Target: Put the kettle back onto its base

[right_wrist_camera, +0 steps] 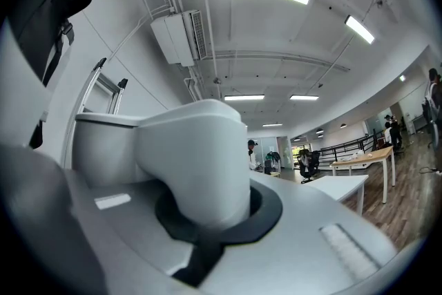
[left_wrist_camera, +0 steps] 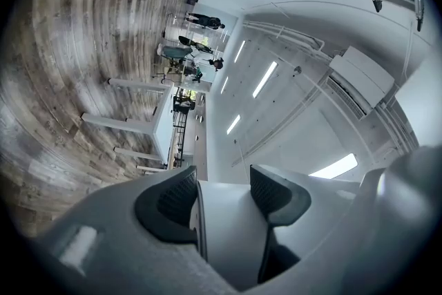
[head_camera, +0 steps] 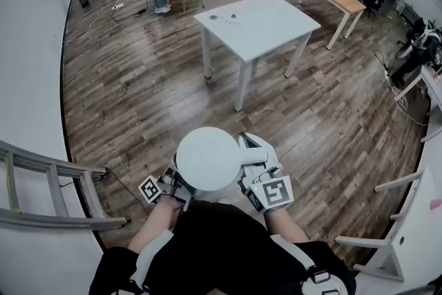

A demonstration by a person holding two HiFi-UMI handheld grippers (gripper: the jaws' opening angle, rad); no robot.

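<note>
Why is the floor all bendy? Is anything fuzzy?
Head view: the wide lens bows the floor at the edges, all sharp. Left gripper view: it curves and smears; a ceiling light glares. Right gripper view: the close kettle looks soft.

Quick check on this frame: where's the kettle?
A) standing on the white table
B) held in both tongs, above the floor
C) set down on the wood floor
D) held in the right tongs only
B: in the head view the kettle hangs between the left tongs and the right tongs over the wood floor, short of the white table. Each gripper view shows its jaws closed on the kettle.
</note>
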